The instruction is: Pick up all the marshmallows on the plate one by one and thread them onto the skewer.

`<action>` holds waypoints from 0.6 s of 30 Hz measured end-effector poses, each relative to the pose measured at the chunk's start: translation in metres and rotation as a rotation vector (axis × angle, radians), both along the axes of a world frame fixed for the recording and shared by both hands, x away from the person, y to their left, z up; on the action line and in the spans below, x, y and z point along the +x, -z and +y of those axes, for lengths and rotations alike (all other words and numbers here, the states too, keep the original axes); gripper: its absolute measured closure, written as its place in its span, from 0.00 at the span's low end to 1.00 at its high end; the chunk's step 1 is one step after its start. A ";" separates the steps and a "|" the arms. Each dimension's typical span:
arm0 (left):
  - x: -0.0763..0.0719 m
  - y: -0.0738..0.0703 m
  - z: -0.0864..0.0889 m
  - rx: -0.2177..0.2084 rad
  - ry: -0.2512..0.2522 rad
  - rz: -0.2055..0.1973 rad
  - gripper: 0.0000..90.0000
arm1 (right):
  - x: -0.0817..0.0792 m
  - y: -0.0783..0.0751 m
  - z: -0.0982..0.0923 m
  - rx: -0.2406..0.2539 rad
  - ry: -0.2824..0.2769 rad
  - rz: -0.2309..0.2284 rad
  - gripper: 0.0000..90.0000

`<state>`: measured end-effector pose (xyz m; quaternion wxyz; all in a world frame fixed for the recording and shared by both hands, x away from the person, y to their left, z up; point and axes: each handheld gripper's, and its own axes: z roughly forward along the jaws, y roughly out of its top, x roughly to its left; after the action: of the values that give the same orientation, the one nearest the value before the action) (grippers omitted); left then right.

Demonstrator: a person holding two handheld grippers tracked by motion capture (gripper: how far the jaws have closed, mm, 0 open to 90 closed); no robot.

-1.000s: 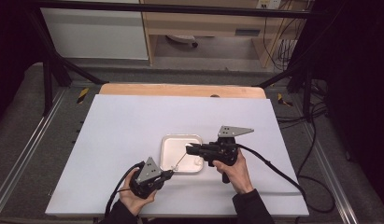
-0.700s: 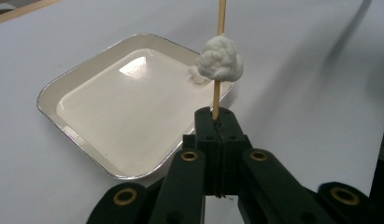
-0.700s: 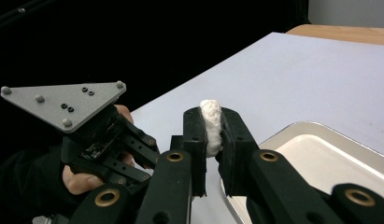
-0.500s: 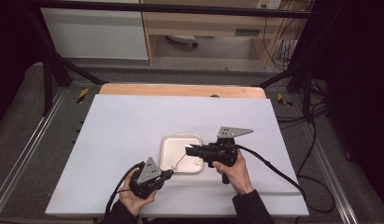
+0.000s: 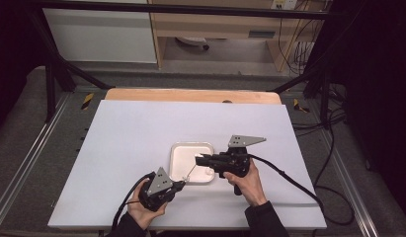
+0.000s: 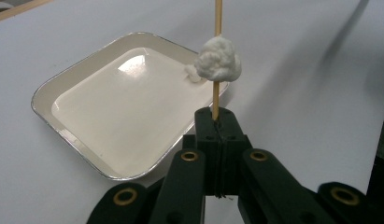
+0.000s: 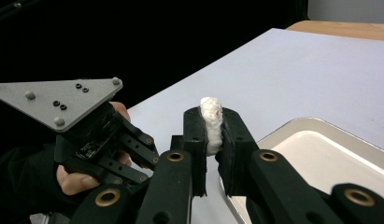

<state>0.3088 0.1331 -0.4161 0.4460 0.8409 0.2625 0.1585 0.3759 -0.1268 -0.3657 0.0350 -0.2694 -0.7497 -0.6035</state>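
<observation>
1. Between the jaws of the left gripper (image 6: 216,122) a thin wooden stick (image 6: 217,56) is pinched tight at its lower end; the jaws are pressed together on it and it stands up out of them.
2. Partway up that stick sits a white lump (image 6: 218,59), pierced through by it.
3. Over at the right gripper (image 7: 212,135), the jaws squeeze a second white piece (image 7: 211,122) between their pads, with its top showing above them.
4. Seen from above, the right gripper (image 5: 203,159) points left over the white tray (image 5: 177,170), while the left gripper (image 5: 180,184) sits just off the tray's near left corner, its stick (image 5: 189,172) slanting up over the tray.
5. On the tray (image 6: 63,135) itself, near its far edge, lies a small white crumb (image 6: 192,73).
6. Both hands hold their grippers low over the near part of the white counter (image 5: 126,143), the left hand (image 5: 143,210) near the front edge and the right hand (image 5: 249,183) just beside the tray.
</observation>
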 end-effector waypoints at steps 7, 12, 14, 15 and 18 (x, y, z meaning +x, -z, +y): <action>0.000 0.000 0.001 -0.002 -0.001 0.003 0.99 | 0.000 0.001 0.000 -0.006 -0.004 0.003 0.92; 0.001 0.000 0.001 -0.005 -0.001 0.010 0.99 | -0.001 0.002 0.001 -0.007 -0.006 0.001 0.92; 0.000 0.000 0.001 -0.012 0.000 0.013 0.99 | -0.001 0.003 0.001 -0.003 -0.008 0.005 0.92; 0.000 0.000 0.001 -0.010 0.003 0.014 0.99 | -0.001 0.004 0.001 0.001 -0.009 0.005 0.92; 0.001 0.000 0.001 -0.010 0.003 0.014 0.99 | -0.002 0.004 0.000 0.002 -0.010 0.005 0.92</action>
<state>0.3094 0.1338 -0.4158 0.4487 0.8402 0.2649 0.1506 0.3744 -0.1267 -0.3699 0.0400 -0.2670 -0.7504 -0.6033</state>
